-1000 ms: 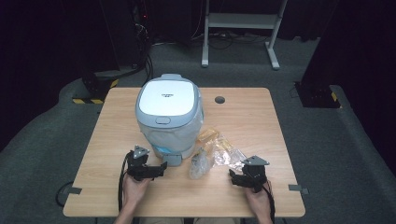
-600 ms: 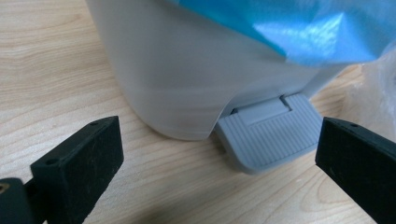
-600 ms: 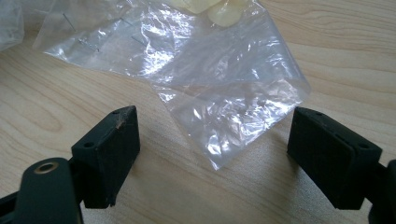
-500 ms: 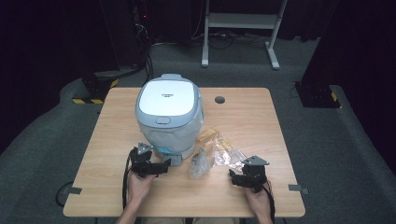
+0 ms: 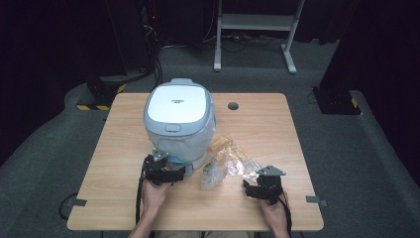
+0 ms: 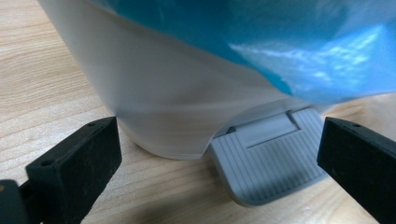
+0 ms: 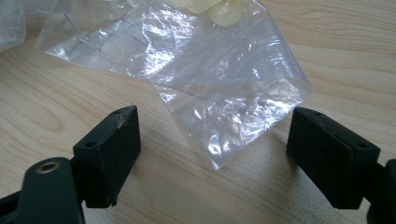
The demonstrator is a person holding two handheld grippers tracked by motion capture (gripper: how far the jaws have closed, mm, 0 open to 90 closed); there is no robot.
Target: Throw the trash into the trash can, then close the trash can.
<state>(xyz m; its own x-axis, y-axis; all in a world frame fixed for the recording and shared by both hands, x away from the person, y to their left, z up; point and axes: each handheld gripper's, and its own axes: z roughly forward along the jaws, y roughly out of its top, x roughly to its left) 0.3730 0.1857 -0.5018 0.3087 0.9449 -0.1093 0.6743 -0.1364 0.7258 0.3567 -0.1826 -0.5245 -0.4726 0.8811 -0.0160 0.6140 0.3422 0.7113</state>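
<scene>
Straddling near corner of clear plastic bag (image 7: 219, 93) at frame centre, right gripper (image 7: 212, 158) jaws spread, nothing clamped; left gripper (image 6: 219, 163) likewise agape, facing bin pedal (image 6: 271, 163).

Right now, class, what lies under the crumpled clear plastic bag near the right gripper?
Through the crumpled clear plastic bag the pale wooden table shows. Pale yellow pieces sit inside its far end; what they cover stays hidden.
</scene>
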